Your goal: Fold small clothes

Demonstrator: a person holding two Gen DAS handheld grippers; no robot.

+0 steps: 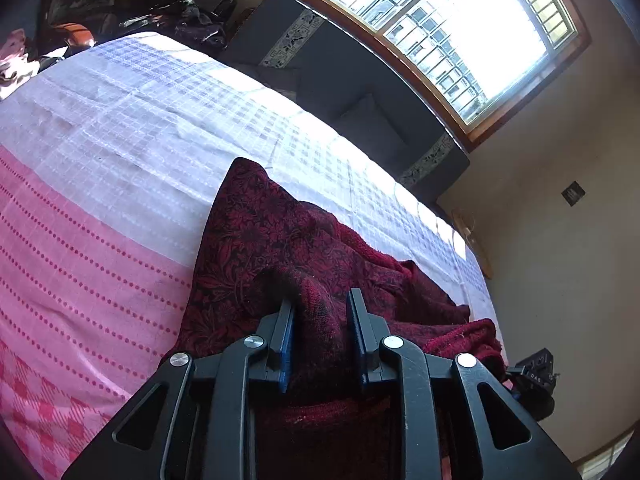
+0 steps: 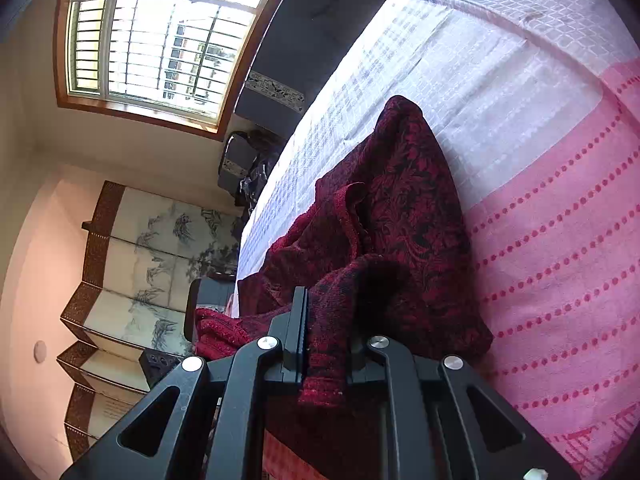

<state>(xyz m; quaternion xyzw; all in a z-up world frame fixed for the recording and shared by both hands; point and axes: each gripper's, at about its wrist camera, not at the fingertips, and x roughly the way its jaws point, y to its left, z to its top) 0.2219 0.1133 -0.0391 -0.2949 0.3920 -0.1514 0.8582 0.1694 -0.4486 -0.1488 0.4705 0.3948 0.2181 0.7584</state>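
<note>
A fold of the dark red garment point(image 1: 280, 248) is being loosely straddled by the half-open left gripper point(image 1: 320, 320); another fold is seemingly being pinched by the right gripper point(image 2: 324, 320). Soft and limp, it is being draped toward twelve o'clock across the bedspread point(image 1: 100, 128); hems are being judged the best hold

A home bedroom or sitting room: a bed under a pink-and-white bedspread point(image 1: 120, 128), a barred wood-framed window point(image 1: 460, 28) at one o'clock, dark cushioned seating point(image 1: 340, 76) beneath it, a painted folding screen point(image 2: 132, 272) at nine o'clock.
</note>
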